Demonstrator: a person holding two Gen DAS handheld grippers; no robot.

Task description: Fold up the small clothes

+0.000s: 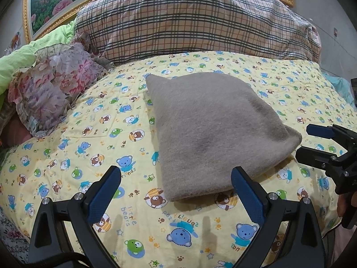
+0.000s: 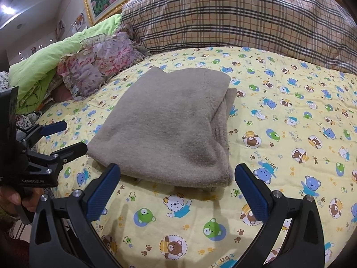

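Folded grey garment point(image 1: 214, 131) lies flat on the bear-print sheet point(image 1: 89, 138), below the plaid pillow point(image 1: 191, 20). Left gripper point(image 1: 176, 182) and right gripper point(image 2: 177, 179) hover at its near edge, both spread wide, holding nothing.

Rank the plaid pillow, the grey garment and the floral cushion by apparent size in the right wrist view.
1. Plaid pillow, largest, though cut off by the frame edge.
2. Grey garment, but it lies nearer the camera, so this gap is unsure.
3. Floral cushion, smallest.
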